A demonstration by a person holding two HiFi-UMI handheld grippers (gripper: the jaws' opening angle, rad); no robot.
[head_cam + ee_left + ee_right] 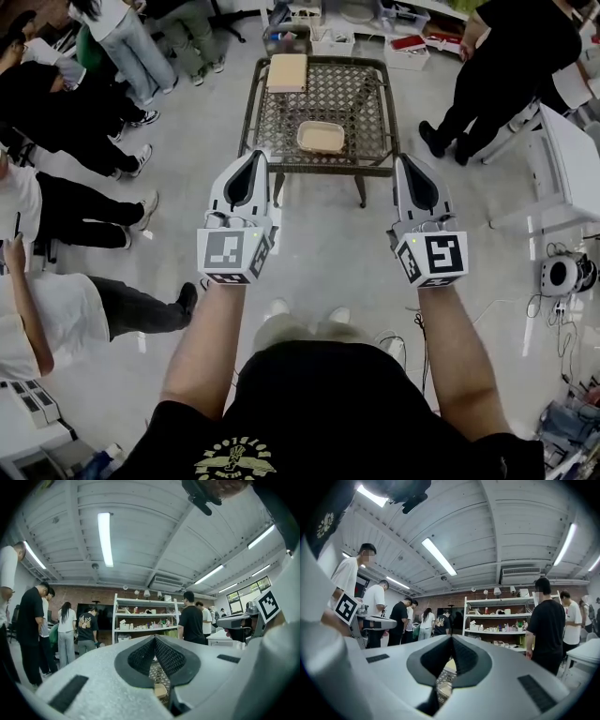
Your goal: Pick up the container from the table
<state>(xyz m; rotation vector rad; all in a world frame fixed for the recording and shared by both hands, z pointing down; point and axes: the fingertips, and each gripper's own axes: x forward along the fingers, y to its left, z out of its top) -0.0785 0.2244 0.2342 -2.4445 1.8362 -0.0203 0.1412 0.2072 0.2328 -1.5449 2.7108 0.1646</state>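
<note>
While the container [321, 137] sits on the bench [319, 172], near the front edge and roughly mid-width, you hold both tools level out in front and well short of it. The left hand-held gripper [251, 156] is pressed together with nothing in it. The right hand-held gripper [406, 159] is likewise closed and empty, and both gripper views show the pads meeting at the tip. The step in hand looks like the approach, and none of the pickup is done yet. To do it well, move in toward the bench and spread the jaws of whichever hand-held gripper you use before you arrive. Tip it downward so one jaw goes inside the rim and one outside. The container looks shallow with a thin wall, so a wall pinch is probably safer than trying to span it. Mind the open-weave bench top, a jaw tip could catch in it. Stay off the tan board [287, 72] at the far end, well apart from the container. Writing: none readable on the container. The marker cubes carry only black-and-white square patterns. The yellow emblem [234, 462] on your shirt has lettering too small to read.
</note>
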